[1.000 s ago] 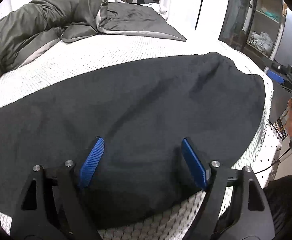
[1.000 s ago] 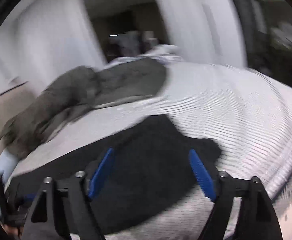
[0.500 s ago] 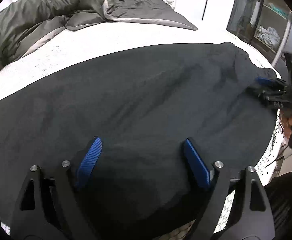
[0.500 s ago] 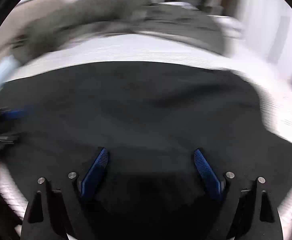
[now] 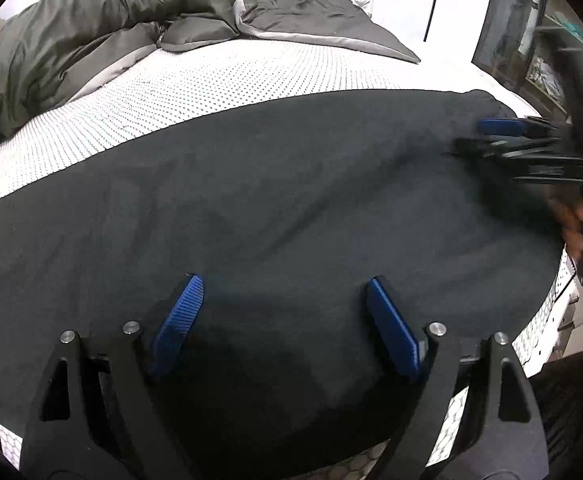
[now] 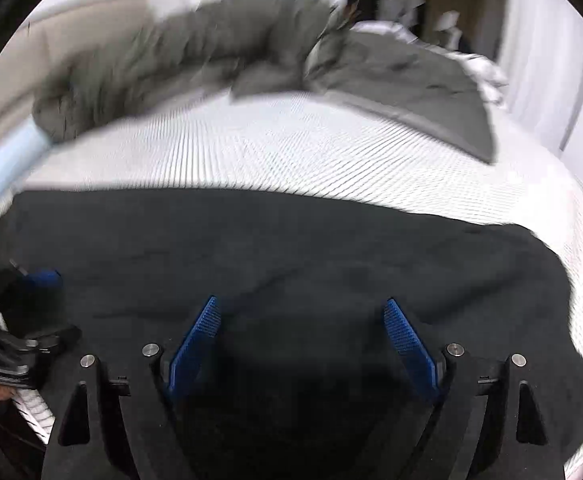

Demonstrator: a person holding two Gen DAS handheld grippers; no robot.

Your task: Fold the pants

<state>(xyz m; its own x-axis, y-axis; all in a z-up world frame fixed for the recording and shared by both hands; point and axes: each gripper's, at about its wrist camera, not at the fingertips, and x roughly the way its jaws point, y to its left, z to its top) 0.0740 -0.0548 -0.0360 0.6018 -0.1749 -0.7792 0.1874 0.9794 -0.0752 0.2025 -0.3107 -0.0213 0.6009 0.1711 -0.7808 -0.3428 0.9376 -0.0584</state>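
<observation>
Black pants [image 5: 291, 180] lie spread flat across a white mattress [image 5: 211, 92]. My left gripper [image 5: 285, 282] hangs open just over the near part of the fabric, blue pads wide apart, nothing pinched between them. At the pants' right end the right gripper [image 5: 479, 138] shows blurred, with a hand [image 5: 579, 224] behind it. In the right wrist view the pants [image 6: 291, 248] fill the lower half, and my right gripper [image 6: 301, 302] stands open over them with nothing gripped. The left gripper [image 6: 51, 308] shows at the far left edge.
A rumpled grey duvet [image 5: 91, 20] is piled at the head of the bed, and shows in the right wrist view as duvet [image 6: 211, 40] too. A dark shelf unit [image 5: 539, 40] stands beyond the bed's right side. The mattress edge [image 5: 547, 320] drops off close to the pants.
The right gripper swung in from beyond the bed's edge to over the pants' right end, and its view rolled. The left gripper came a little closer to the fabric. Both stayed open.
</observation>
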